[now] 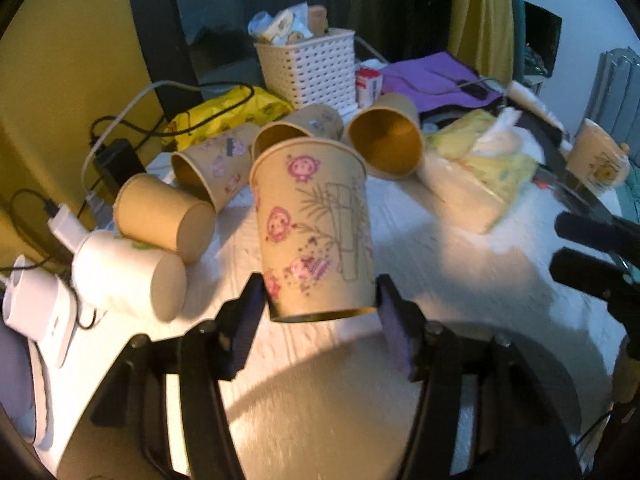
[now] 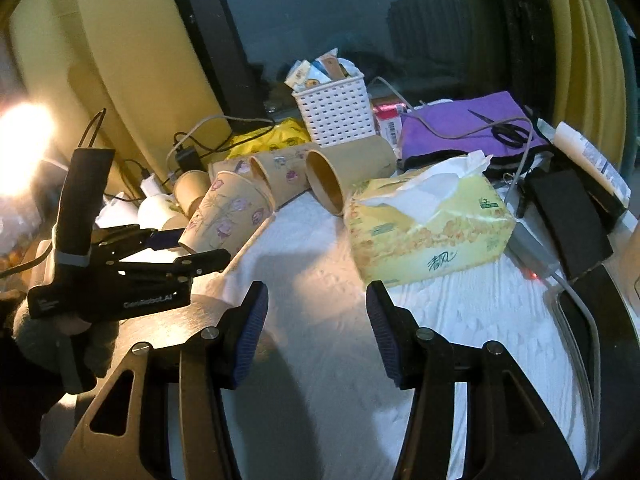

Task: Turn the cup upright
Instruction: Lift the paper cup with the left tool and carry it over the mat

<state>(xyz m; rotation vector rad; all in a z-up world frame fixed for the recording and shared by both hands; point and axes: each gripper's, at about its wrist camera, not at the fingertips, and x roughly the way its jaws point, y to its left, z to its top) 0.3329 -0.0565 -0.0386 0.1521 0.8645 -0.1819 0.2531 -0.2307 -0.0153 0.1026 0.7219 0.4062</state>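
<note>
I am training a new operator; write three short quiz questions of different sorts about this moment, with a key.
1. True or false: the left tongs grip the printed cup near its base.
2. The right tongs are: A) shut on a cup, B) open, holding nothing, C) shut on a tissue.
3. Fill in: right of the lying plain cup sits a yellow ____ pack.

Key: 1 true; 2 B; 3 tissue.
</note>
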